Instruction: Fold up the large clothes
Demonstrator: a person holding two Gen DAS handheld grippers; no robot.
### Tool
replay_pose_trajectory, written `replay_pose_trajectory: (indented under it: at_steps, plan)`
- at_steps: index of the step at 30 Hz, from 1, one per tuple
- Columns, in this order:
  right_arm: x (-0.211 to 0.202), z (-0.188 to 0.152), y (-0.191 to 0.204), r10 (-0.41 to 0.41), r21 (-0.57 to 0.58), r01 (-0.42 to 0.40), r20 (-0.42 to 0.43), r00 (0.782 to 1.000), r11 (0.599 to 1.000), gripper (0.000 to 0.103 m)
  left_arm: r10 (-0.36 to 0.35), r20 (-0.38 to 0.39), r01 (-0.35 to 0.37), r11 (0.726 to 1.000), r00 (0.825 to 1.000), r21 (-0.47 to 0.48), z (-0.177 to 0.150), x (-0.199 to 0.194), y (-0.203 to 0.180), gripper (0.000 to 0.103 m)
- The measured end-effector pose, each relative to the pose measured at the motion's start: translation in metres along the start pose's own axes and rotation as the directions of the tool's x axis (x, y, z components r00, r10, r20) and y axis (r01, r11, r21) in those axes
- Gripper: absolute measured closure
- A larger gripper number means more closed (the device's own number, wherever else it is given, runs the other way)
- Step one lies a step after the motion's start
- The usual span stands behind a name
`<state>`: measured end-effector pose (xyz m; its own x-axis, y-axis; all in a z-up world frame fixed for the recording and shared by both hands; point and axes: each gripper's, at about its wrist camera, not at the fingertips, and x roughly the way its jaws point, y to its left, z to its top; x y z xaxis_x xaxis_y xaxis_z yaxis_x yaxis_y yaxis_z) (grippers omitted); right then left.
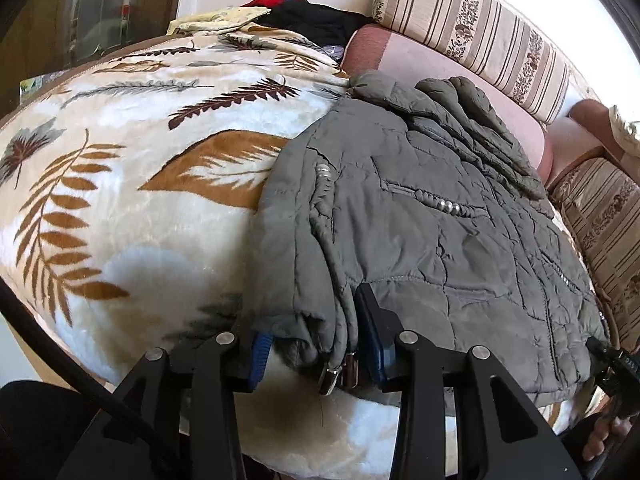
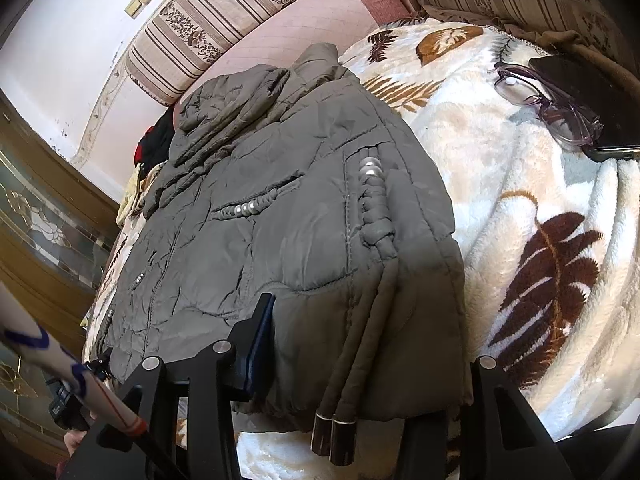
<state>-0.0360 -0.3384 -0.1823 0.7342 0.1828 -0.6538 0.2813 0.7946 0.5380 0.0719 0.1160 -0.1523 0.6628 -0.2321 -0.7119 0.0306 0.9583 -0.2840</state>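
Grey-green quilted padded jacket (image 1: 420, 216), folded and lying flat, crumpled hood at the far end. Pearl-beaded trim on the pockets. Two drawcords with metal tips (image 2: 336, 436) hang from the near hem.

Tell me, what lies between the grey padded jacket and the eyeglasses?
Only bare leaf-print blanket lies between the grey padded jacket and the eyeglasses; the right wrist view shows it.

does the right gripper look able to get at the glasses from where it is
Probably not yet. The right gripper looks shut on the jacket hem, so it must let go first. Past that, only bare blanket lies between it and the glasses.
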Motion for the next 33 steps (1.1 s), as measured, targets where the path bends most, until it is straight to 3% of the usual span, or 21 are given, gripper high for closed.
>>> replay_pose_trajectory:
  at_steps: [1, 4, 8, 17, 23, 33]
  plan:
    - [0.000, 0.000, 0.001, -0.003, -0.002, 0.003, 0.002, 1.000, 1.000, 0.054, -0.002, 0.003, 0.001, 1.000, 1.000, 0.008, 0.001, 0.001, -0.002, 0.071]
    - [0.000, -0.002, 0.007, -0.026, -0.034, 0.027, 0.017, 1.000, 0.999, 0.067, 0.014, 0.029, -0.016, 0.998, 0.999, 0.060, 0.001, -0.001, -0.010, 0.081]
    - [-0.006, -0.004, 0.023, -0.063, -0.124, 0.070, 0.062, 0.996, 0.990, 0.078, 0.058, 0.066, -0.066, 0.989, 0.996, 0.134, 0.001, -0.003, -0.023, 0.085]
    - [-0.029, 0.003, 0.038, -0.040, -0.182, 0.064, 0.133, 0.990, 0.981, 0.085, 0.113, 0.178, -0.156, 0.956, 0.978, 0.248, 0.010, -0.025, -0.049, 0.086]
    - [-0.046, 0.007, 0.054, -0.007, -0.225, 0.047, 0.175, 0.985, 0.973, 0.088, 0.093, 0.227, -0.155, 0.949, 0.970, 0.274, 0.017, -0.040, -0.060, 0.086]
    - [-0.053, 0.005, 0.052, -0.004, -0.229, 0.045, 0.176, 0.984, 0.972, 0.088, 0.079, 0.226, -0.139, 0.956, 0.971, 0.260, 0.019, -0.045, -0.059, 0.086]
